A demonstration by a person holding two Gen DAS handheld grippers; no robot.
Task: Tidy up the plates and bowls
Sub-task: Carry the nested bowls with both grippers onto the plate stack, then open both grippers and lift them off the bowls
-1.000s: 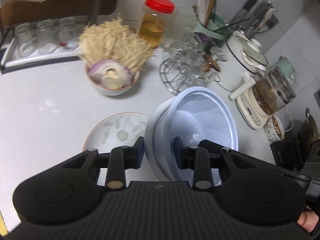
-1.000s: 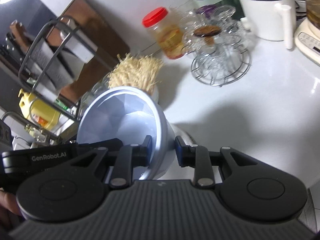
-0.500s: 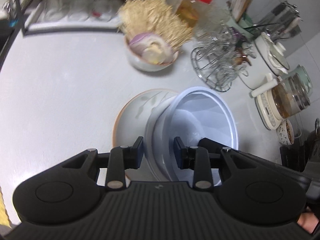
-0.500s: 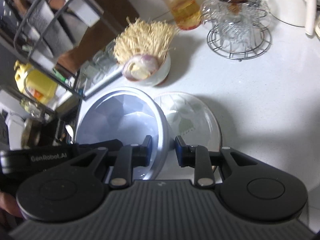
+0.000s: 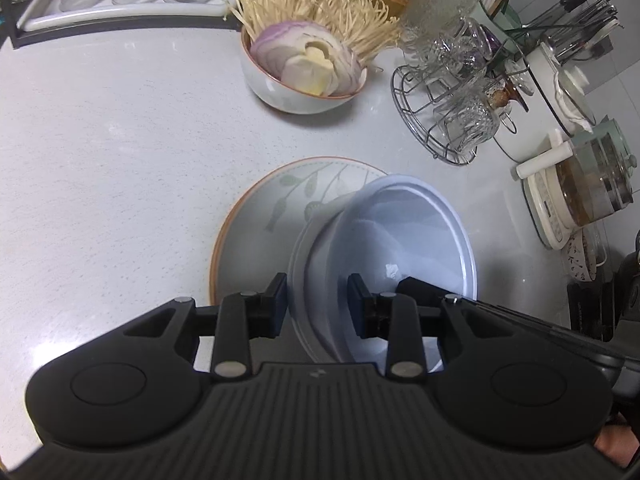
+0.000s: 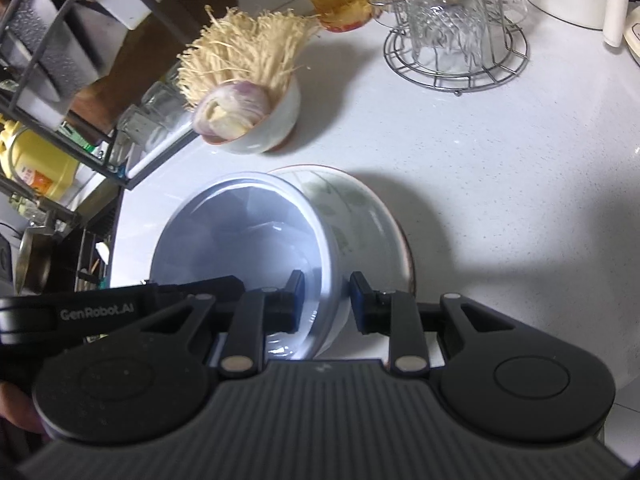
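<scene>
Left wrist view showed the pale blue bowl (image 5: 400, 248) held tilted above the right part of the leaf-patterned plate (image 5: 260, 216), which lay flat on the white countertop (image 5: 100, 152). The left gripper (image 5: 318, 306) straddled the bowl's near-left wall: one finger stood outside the wall, the other inside the bowl, the jaws closed to a narrow gap with the rim pinched between them. A second black gripper reached into the bowl from the right.

Right wrist view showed the same bowl (image 6: 240, 240) from the opposite side, its rim overlapping the left part of the plate (image 6: 360, 216). The right gripper (image 6: 326, 302) clamped the bowl's near-right wall in the same way, one finger inside, one outside, the jaws narrowed on the wall. Whether the bowl's base touched the plate could not be told.

Farther off on the counter stood a white bowl of sliced onion and enoki mushrooms (image 5: 304, 68), well apart from the plate. To the far right was a wire rack of upturned glasses (image 5: 452, 92), and beyond it a kettle (image 5: 592, 184).
</scene>
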